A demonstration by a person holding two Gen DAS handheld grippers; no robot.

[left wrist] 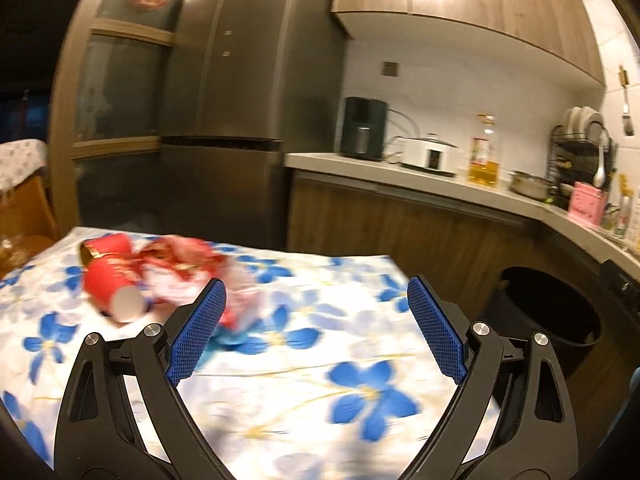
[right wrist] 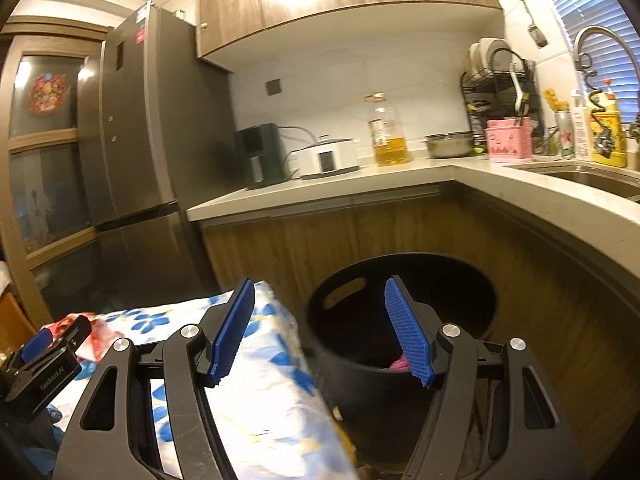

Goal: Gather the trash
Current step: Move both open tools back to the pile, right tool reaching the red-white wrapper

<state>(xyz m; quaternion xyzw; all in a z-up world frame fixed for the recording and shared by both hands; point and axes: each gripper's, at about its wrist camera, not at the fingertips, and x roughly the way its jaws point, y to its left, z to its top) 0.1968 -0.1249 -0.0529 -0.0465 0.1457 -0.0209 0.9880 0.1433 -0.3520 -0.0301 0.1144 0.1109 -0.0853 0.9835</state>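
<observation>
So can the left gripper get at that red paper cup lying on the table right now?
Probably yes. The left gripper is open and empty over the flowered tablecloth, and the red paper cup lies on its side ahead and to its left with nothing between them. The crumpled wrappers press against the cup's far side.

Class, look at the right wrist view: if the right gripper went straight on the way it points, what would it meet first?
Most likely the black bin beside the table: the right gripper, fingers open and empty, aims at its mouth and near rim. Depth is unclear, so it might pass just above the rim.
</observation>
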